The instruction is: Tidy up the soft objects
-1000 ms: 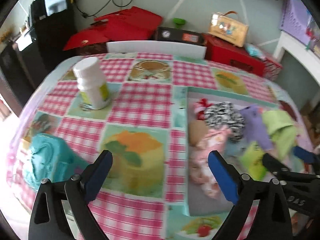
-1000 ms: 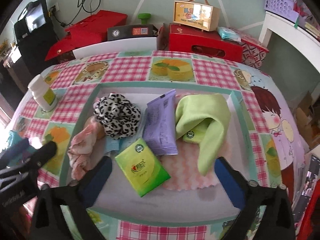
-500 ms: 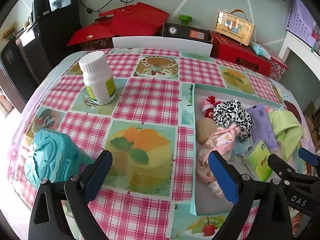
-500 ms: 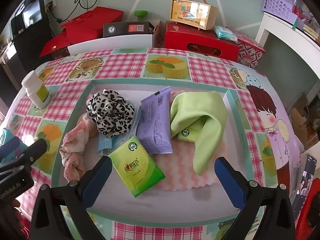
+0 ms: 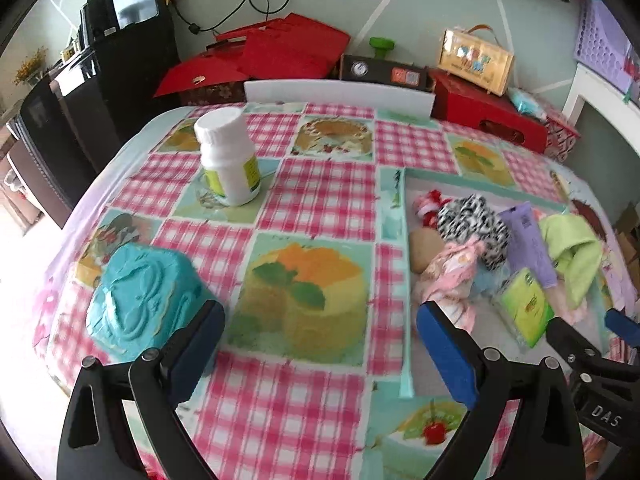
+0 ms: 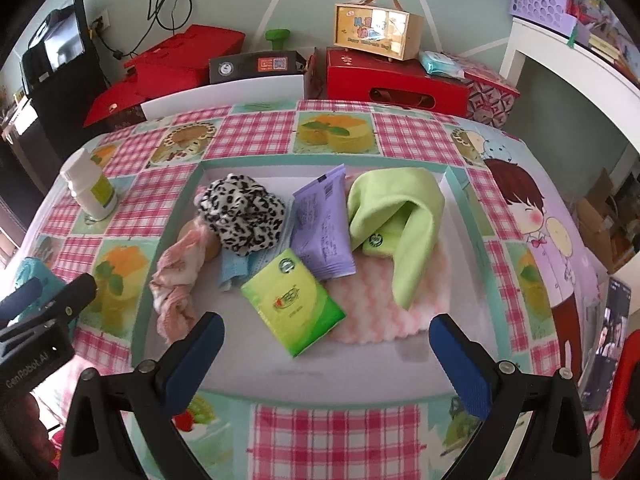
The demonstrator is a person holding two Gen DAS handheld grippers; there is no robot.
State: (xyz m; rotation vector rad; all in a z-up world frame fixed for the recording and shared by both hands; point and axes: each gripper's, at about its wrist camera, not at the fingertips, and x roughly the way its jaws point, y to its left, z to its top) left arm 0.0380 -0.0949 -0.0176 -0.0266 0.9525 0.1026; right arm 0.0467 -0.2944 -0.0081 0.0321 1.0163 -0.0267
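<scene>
Left tongs (image 5: 320, 340): jaws spread wide, gripping nothing, hanging over the checked cloth of the bench (image 5: 320, 196) between the teal box (image 5: 140, 300) and the tray.
Right tongs (image 6: 326, 350): jaws wide apart and empty, poised over the near edge of the tray (image 6: 320, 372).
Soft objects: all lie in the tray: leopard scrunchie (image 6: 242, 214), pink twisted cloth (image 6: 176, 276), blue cloth (image 6: 236, 266) partly under the scrunchie, green towel (image 6: 404, 220) draped over a small green pack, pink wavy cloth (image 6: 384, 300) beneath.
Packets: green tissue pack (image 6: 292, 302) lies just ahead of the right tongs; purple packet (image 6: 322, 232) leans between scrunchie and towel.
Elsewhere: white bottle (image 5: 228, 160) stands upright on the bench, well apart from the tray.
Stage: the heap would fit soft things gathered here to be sorted, or things already collected into the tray; one moment does not settle which.
Handling advice: whichever piece is taken, pinch a raised fold, not a flat edge; lift slowly, since overlapping cloths may drag neighbours along.
</scene>
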